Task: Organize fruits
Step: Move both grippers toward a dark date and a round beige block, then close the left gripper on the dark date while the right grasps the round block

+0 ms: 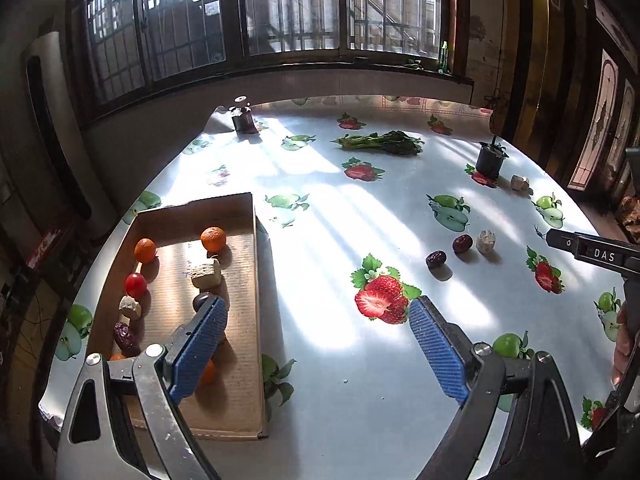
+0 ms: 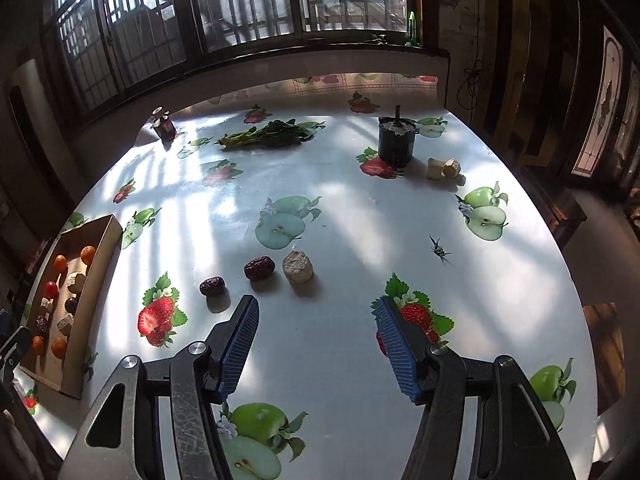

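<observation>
A shallow cardboard box (image 1: 256,264) (image 2: 102,256) at the table's left holds oranges (image 1: 213,239), a red tomato (image 1: 135,284), dark dates and pale chunks. On the cloth lie two dark red dates (image 2: 259,268) (image 2: 212,286) (image 1: 462,243) (image 1: 435,259) beside a pale round chunk (image 2: 297,267) (image 1: 485,241). My right gripper (image 2: 316,340) hovers open just in front of them, nothing between its blue pads. My left gripper (image 1: 316,344) is open and empty over the box's right wall and the bare cloth. The right gripper's black finger (image 1: 588,250) shows at the left wrist view's right edge.
The round table carries a white fruit-print cloth (image 2: 340,224). Far side: leafy greens (image 2: 264,136) (image 1: 384,143), a small dark bottle (image 2: 164,126) (image 1: 243,119), a black pot (image 2: 396,142) (image 1: 490,159) and two more pale chunks (image 2: 443,168). Barred windows stand behind.
</observation>
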